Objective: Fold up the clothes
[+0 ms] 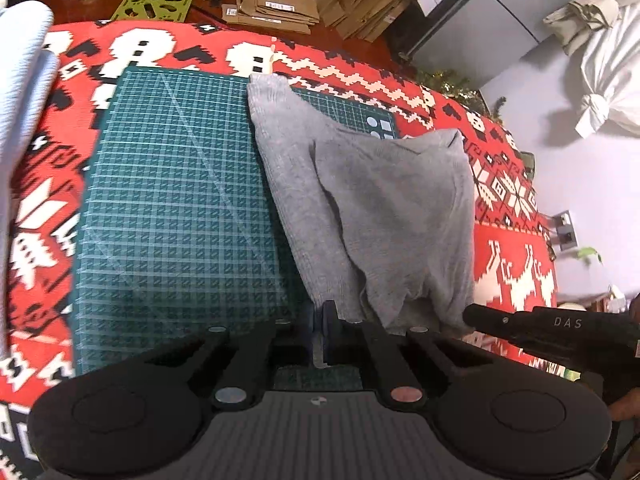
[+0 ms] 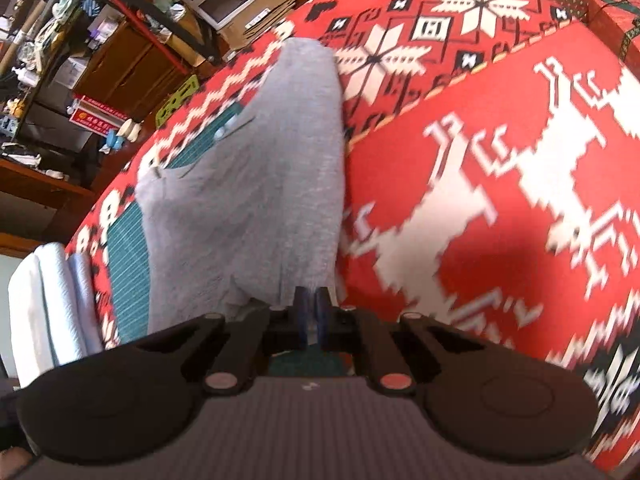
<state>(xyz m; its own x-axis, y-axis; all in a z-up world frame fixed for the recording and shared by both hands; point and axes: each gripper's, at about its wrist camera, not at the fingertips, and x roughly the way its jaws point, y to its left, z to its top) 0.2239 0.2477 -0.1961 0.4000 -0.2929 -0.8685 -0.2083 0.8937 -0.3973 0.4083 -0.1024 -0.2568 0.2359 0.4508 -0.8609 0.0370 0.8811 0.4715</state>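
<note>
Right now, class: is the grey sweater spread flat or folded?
Partly folded: the sweater lies doubled over itself on the mat, one layer overlapping another, both hand-held grippers pinching its near edge.

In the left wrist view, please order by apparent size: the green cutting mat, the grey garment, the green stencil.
1. green cutting mat
2. grey garment, nearly as large
3. green stencil, farther off, so its true size is unsure

The grey garment (image 1: 384,216) covers the far right part of the green cutting mat (image 1: 176,208). Left of the mat, a folded white cloth (image 1: 20,92) is cut off by the frame edge. In the right wrist view, the red patterned tablecloth (image 2: 500,220) beside the garment is motion-blurred.
</note>
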